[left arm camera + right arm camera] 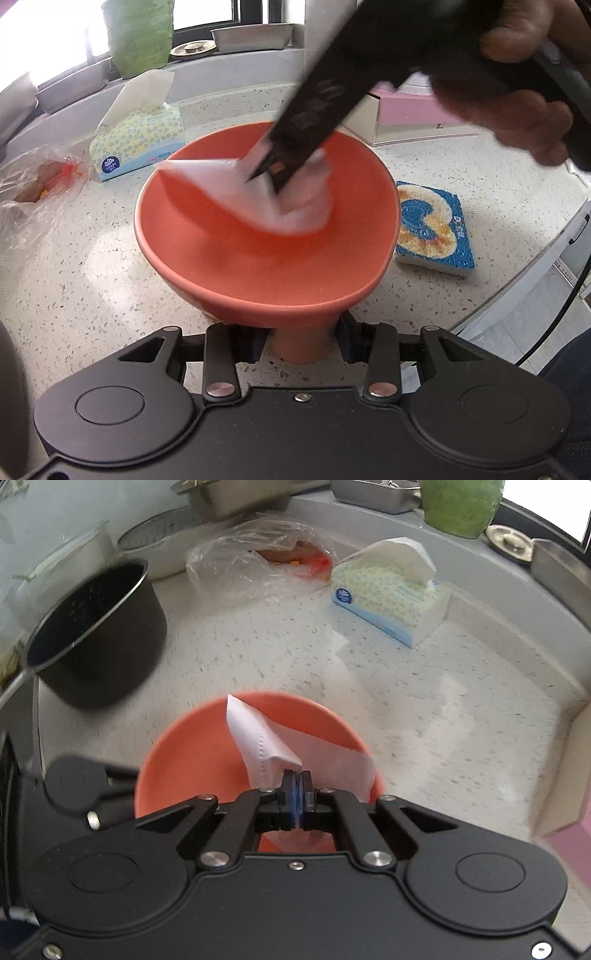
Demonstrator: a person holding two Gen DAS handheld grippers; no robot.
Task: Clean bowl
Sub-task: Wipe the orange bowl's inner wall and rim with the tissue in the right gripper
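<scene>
Two grippers share the wiping step: the left gripper (303,343) clamps the orange bowl (266,236) by its foot, steadying it on the counter. The right gripper (296,786), jaws pinched tight on a white tissue (258,746), presses it inside; next it likely needs sweeping around the wall.

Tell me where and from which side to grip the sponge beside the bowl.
Grip the sponge across its short sides, coming straight down from above. It lies flat on the counter, patterned face up, so only its edges offer opposing faces. Its left edge sits close to the bowl, so closing across the near and far edges probably gives the fingers more room.
</scene>
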